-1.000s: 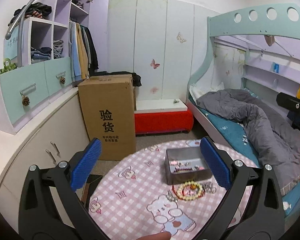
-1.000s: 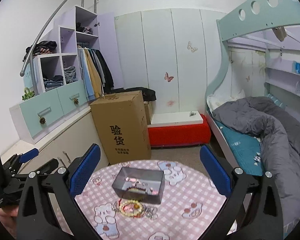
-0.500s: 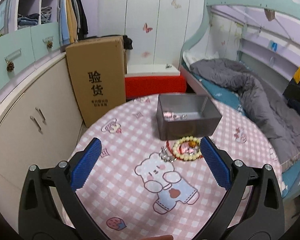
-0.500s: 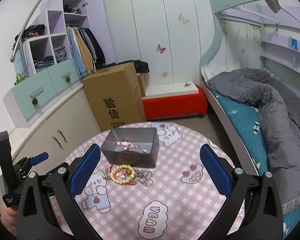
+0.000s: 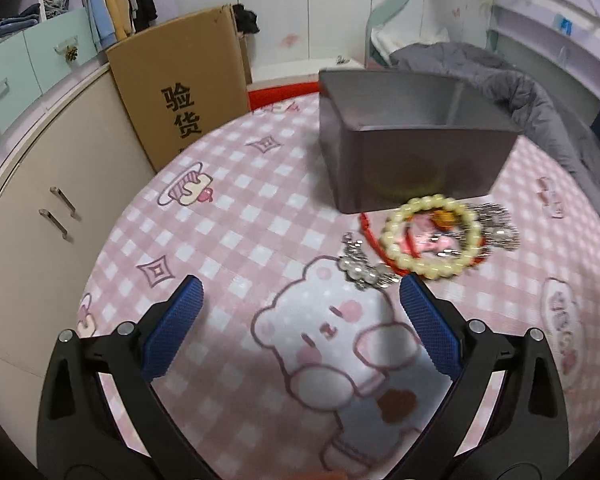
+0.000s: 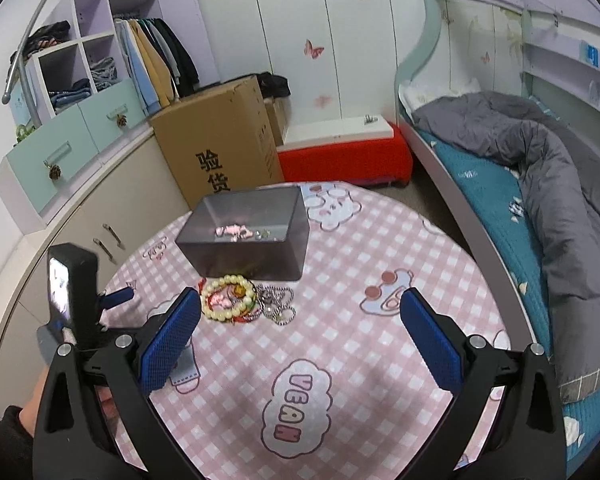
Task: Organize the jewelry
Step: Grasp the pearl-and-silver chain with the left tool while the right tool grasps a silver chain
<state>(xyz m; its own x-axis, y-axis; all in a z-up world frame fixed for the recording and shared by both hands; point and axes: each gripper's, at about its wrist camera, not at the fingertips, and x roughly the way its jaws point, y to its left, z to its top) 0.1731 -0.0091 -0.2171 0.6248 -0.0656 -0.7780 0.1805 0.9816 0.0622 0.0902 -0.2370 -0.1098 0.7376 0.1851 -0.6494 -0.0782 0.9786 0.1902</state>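
Pink checked table [image 5: 228, 216], blurred jewelry pile [image 5: 432, 240], box [image 5: 416, 160] contents hidden

Left gripper [image 5: 300, 312]: black moulded frame with triangular cut-outs, silver screws showing at the joints, two fingers [image 5: 172, 326] wearing blue textured pads. Right gripper [image 6: 300, 336]: same black frame, silver screws and blue knurled pads. In the right wrist view the left unit's black upright housing is showing a small lit screen; bare skin and a dark sleeve are showing beneath it.
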